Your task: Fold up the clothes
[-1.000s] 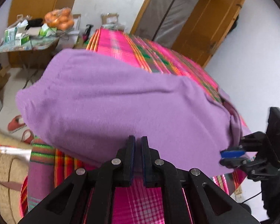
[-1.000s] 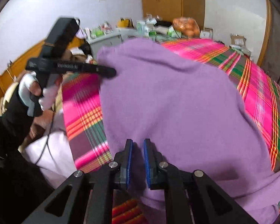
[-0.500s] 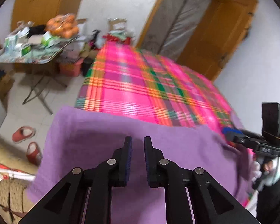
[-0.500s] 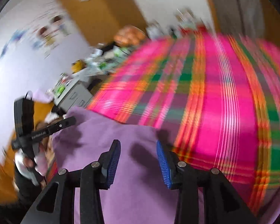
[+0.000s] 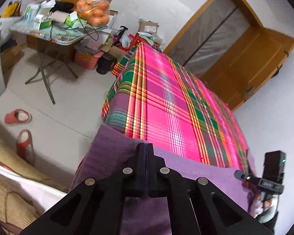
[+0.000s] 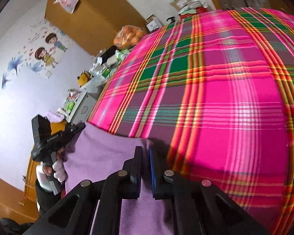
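A bed [image 5: 166, 105] covered in a bright pink, green and orange plaid spread fills most of both views, running away from the cameras toward a wooden door [image 5: 250, 62] in the left wrist view and toward a cluttered folding table [image 5: 54, 37] at its far corner. On that table sits a bag of oranges [image 5: 94, 12] among boxes and packets. Two red slippers [image 5: 19, 116] lie on the pale floor beside the bed.

The purple garment [image 5: 201, 172] lies across the near end of the bed, its upper edge stretched between the two grippers and its left side hanging over the bed's corner; in the right wrist view the same cloth [image 6: 100, 152] spans from one gripper to the other.

The left gripper [image 5: 146, 146] has its jaws pressed fully together at the garment's upper edge — the cloth bunches right at the tips, so it appears pinched there. From the right wrist view this gripper [image 6: 76, 129] meets the cloth's far corner, carried by a hand [image 6: 53, 170] in a white glove.

The right gripper [image 6: 145, 150] has its jaws closing, down to a narrow gap, with a ridge of purple cloth rising between the black pad and the blue pad [image 6: 152, 168]. In the left wrist view it [image 5: 240, 174] sits at the garment's right edge.
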A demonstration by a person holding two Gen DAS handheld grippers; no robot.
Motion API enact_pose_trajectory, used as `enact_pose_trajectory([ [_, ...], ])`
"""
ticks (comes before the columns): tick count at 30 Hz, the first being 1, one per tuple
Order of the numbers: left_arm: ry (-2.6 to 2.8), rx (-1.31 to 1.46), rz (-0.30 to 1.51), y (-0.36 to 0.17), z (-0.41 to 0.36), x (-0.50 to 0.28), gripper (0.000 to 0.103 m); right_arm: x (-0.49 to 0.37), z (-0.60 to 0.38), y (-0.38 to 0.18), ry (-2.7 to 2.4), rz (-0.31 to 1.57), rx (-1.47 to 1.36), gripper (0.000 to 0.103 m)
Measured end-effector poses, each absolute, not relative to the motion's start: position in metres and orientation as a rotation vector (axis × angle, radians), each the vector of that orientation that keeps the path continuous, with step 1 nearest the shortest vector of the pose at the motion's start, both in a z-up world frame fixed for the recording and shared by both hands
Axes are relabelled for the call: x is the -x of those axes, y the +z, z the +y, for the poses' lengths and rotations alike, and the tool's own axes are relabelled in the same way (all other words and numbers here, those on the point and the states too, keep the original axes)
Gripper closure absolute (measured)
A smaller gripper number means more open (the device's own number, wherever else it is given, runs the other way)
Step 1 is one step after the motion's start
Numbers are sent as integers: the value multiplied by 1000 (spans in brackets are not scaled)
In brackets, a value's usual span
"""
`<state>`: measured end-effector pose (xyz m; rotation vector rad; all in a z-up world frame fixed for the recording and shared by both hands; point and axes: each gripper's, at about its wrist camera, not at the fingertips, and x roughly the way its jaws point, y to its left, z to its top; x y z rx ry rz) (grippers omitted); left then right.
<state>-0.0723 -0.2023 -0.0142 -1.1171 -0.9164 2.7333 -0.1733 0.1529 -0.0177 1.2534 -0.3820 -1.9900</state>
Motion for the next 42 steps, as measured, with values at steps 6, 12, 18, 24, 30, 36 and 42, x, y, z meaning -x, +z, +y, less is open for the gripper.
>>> enact_pose_trajectory([
  [6, 2759, 1115, -879, -11, -199, 71, 101, 166, 153, -6, -2059, -328, -1222, 89],
  [12, 2778, 1006, -694, 13, -160, 24, 99, 120, 132, 32, -2078, -136, -1023, 77],
  [18, 2762, 1092, -541, 5, -132, 14, 97, 101, 89, 23, -2073, 107, -1058, 77],
  [24, 2853, 1231, -522, -3, -151, 34, 98, 100, 90, 4, -2083, 183, -1166, 79],
  [30, 2830, 1207, -670, -4, -175, 35, 98, 93, 102, 12, -2074, 188, -1178, 79],
  [36, 2858, 1177, -688, 2, -167, 4, 98, 96, 85, 29, -2029, 156, -1132, 79],
  [42, 2811, 1163, -570, 0, -136, -23, 97, 116, 35, 23, -1937, 182, -1160, 79],
])
